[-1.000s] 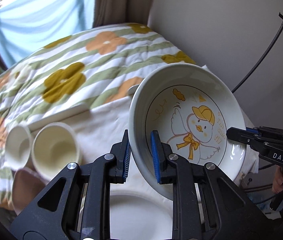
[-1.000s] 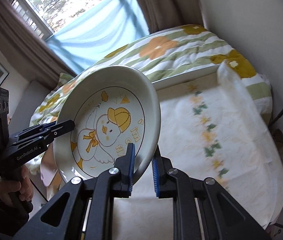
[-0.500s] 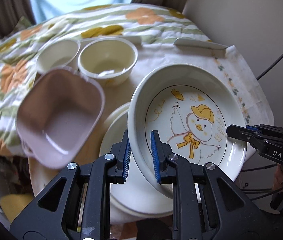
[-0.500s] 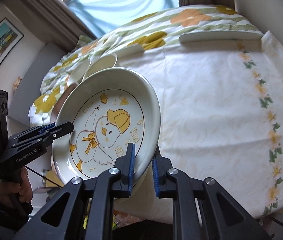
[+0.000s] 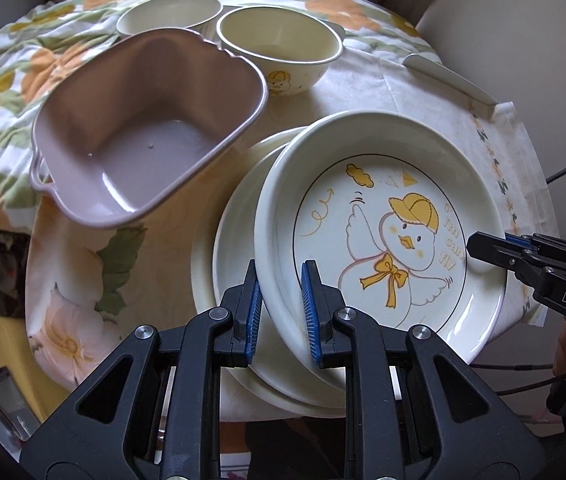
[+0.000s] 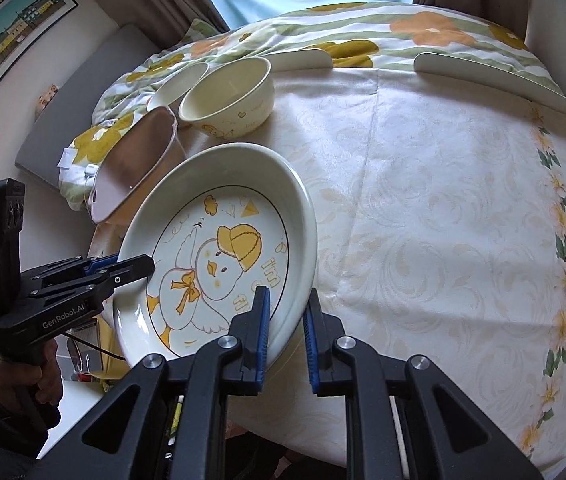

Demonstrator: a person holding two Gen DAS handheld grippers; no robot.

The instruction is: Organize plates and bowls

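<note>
Both grippers are clamped on one item: a round cream ceramic plate with a raised rim and a printed yellow-capped duck (image 5: 383, 236). The left gripper (image 5: 279, 312) has its blue-padded fingers (image 5: 310, 312) nearly shut, pinching the plate's rim at the near left edge; the right gripper (image 6: 286, 332) grips the opposite rim in the same way, one pad inside and one outside. The plate is held tilted above a stack of plain cream plates (image 5: 223, 240) on the table covered by a pale floral tablecloth (image 6: 443, 240); contact with the stack cannot be confirmed. Just left of the stack sits a mauve squarish plastic bowl with scalloped handles (image 5: 143, 136). Behind it stand two cream round bowls (image 5: 279, 46), side by side.
</note>
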